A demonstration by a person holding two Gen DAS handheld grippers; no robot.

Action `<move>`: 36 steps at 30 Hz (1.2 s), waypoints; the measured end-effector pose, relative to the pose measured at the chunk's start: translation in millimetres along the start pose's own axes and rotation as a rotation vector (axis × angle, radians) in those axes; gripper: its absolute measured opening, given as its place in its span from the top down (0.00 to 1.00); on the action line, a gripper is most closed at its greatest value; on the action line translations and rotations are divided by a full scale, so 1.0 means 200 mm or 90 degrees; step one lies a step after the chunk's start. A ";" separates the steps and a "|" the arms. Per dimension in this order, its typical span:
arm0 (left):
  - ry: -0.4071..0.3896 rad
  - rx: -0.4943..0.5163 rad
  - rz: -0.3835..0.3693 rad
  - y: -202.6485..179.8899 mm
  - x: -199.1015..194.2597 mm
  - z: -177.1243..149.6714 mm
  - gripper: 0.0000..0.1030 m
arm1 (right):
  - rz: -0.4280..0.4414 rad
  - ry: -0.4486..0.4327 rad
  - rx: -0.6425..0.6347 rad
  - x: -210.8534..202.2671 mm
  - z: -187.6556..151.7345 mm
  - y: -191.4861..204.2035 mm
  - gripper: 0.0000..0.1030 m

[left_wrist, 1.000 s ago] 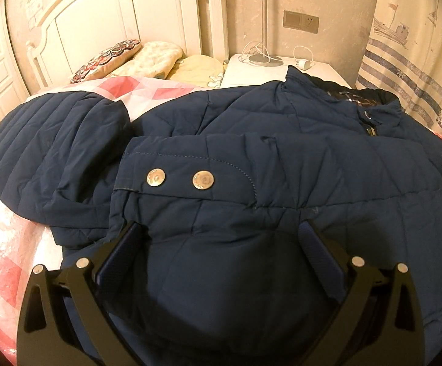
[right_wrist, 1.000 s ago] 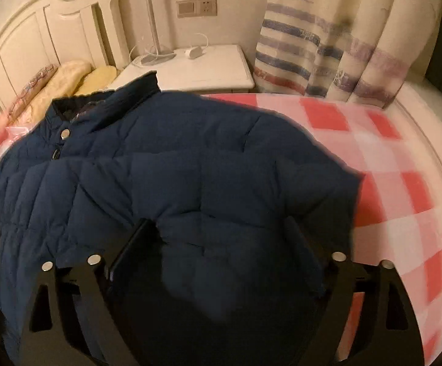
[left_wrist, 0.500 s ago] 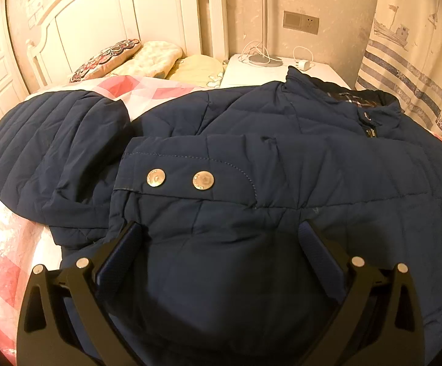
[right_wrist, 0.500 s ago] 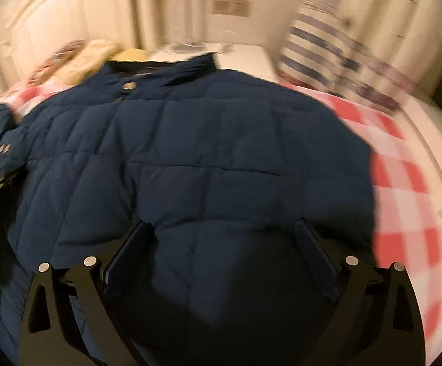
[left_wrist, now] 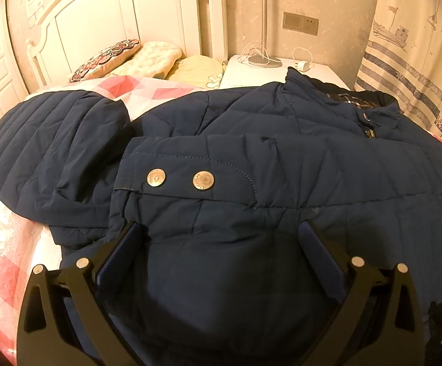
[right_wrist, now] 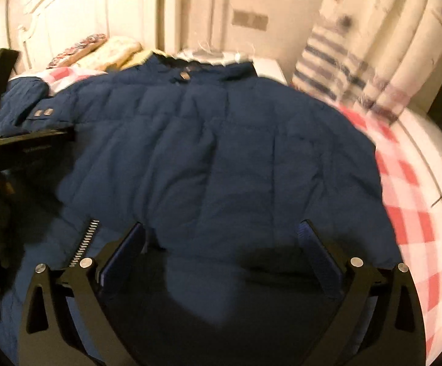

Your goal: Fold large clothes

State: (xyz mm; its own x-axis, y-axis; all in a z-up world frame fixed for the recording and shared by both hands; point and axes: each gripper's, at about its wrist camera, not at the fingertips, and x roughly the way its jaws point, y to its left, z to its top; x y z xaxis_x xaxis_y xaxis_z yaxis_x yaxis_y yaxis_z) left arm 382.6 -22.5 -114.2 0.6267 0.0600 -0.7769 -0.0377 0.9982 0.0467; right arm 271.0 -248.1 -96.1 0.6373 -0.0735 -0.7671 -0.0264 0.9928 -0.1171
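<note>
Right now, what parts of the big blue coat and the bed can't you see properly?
- Jacket hem: left wrist view, cut off by the bottom edge, behind the left gripper.
- Collar snap: right wrist view, blurred.
- Bedspread under the jacket: both views, covered.
- Wall socket: right wrist view, smeared.

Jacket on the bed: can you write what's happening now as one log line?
jacket: flat on bed, sleeve folded over | left tool: open | right tool: open, jaws just widened, holding nothing

One navy jacket (left_wrist: 282, 183), two cuff snaps (left_wrist: 156, 178), three pillows (left_wrist: 157, 59), two claws (left_wrist: 221, 235)
</note>
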 end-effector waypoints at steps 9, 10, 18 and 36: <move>-0.057 -0.100 -0.131 0.18 -0.10 0.02 0.02 | 0.045 0.028 0.017 0.11 -0.05 0.01 0.04; -0.082 -0.172 -0.171 0.31 -0.15 0.02 0.02 | 0.045 0.026 0.016 0.10 -0.05 0.01 0.04; -0.161 -0.593 -0.218 1.31 -0.26 -0.06 0.02 | 0.054 0.025 0.022 0.10 -0.05 0.01 0.04; -0.228 -0.654 -0.242 2.02 -0.10 0.19 0.97 | 0.068 0.019 0.033 0.09 -0.05 -0.01 0.04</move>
State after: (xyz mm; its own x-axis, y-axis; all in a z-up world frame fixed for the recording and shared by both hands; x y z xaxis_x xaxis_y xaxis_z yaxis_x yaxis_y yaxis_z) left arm 384.3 379.7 -54.9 0.9124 -0.0846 -0.4005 -0.3116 0.4909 -0.8136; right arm 274.8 -252.0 -116.9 0.6099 0.0302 -0.7919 -0.0522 0.9986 -0.0021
